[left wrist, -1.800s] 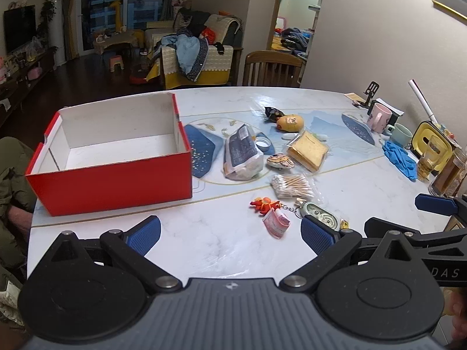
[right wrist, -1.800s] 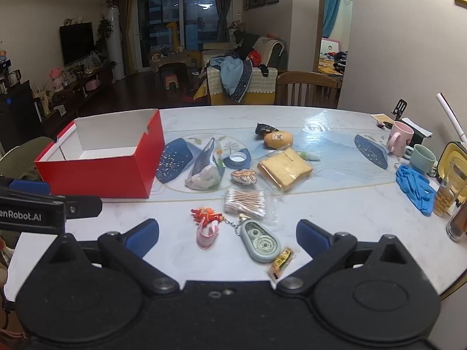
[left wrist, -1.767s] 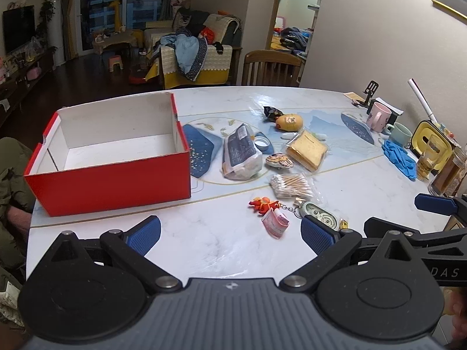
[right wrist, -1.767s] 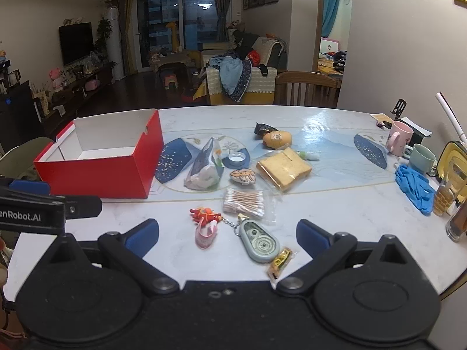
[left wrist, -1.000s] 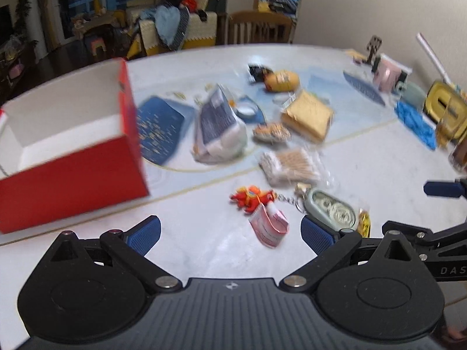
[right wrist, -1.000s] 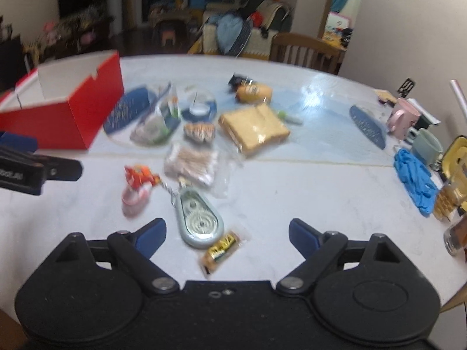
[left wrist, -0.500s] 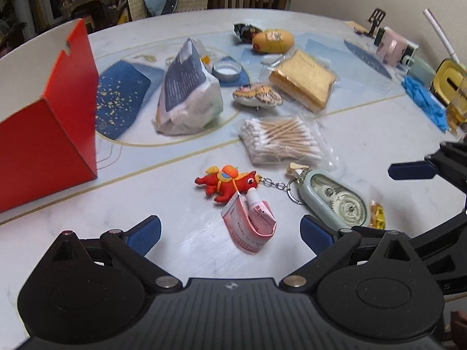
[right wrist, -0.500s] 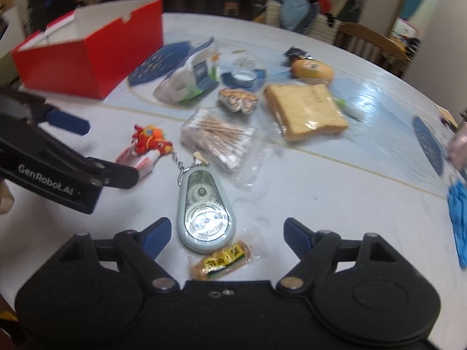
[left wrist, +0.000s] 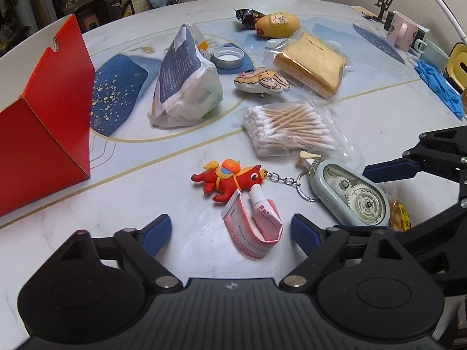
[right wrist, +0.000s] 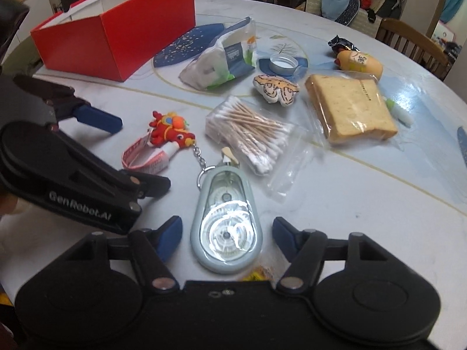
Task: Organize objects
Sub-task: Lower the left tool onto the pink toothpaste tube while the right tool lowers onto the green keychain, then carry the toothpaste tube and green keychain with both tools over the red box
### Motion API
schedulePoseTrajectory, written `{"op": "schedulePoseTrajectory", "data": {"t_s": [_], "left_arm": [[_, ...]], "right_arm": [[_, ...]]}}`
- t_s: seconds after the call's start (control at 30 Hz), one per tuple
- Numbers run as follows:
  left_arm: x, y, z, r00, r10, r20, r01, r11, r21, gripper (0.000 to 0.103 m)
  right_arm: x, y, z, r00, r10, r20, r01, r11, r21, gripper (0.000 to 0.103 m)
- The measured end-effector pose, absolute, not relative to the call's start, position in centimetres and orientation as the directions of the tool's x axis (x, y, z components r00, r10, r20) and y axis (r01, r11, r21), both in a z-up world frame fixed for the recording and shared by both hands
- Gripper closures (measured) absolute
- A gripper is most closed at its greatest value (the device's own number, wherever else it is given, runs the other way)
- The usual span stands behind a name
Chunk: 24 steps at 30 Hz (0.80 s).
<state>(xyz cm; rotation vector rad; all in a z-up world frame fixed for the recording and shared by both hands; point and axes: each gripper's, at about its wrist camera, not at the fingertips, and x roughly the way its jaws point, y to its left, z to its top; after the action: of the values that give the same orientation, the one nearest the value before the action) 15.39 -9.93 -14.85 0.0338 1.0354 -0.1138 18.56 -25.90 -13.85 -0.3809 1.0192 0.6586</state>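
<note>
Right claw (right wrist: 226, 236) open astride pale-green tape dispenser (right wrist: 226, 224); left claw (right wrist: 122, 157) nr pink tube (right wrist: 146, 157), red box (right wrist: 113, 26) beyond.

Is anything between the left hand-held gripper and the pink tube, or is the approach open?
Nothing visible blocks it. The left hand-held gripper is open, and the pink tube lies on the table between its fingertips. The red horse keychain touches the tube's far end.
</note>
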Motion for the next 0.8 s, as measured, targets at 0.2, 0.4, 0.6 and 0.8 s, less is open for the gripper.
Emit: {"op": "schedulePoseTrajectory", "data": {"t_s": [0.2, 0.4, 0.6, 0.8], "left_arm": [[15.2, -10.1, -14.3, 0.513, -0.051, -0.857, 0.104, 0.995, 0.003, 0.048], [14.9, -9.9, -14.0, 0.506, -0.039, -0.861, 0.1, 0.995, 0.013, 0.07], [14.4, -9.5, -13.3, 0.514, -0.038, -0.857, 0.072, 0.997, -0.002, 0.075], [13.5, -8.4, -12.1, 0.536, -0.037, -0.844, 0.011, 0.999, -0.036, 0.077]], "right_arm": [[19.0, -25.7, -13.6, 0.357, 0.328, -0.874, -0.661, 0.75, 0.012, 0.053], [18.8, -25.7, -13.6, 0.35, 0.342, -0.872, -0.668, 0.744, 0.023, 0.053], [18.4, -26.0, -12.8, 0.347, 0.365, -0.864, -0.679, 0.733, 0.038, 0.053], [17.9, -26.7, -11.2, 0.361, 0.399, -0.843, -0.699, 0.714, 0.038, 0.054]]}}
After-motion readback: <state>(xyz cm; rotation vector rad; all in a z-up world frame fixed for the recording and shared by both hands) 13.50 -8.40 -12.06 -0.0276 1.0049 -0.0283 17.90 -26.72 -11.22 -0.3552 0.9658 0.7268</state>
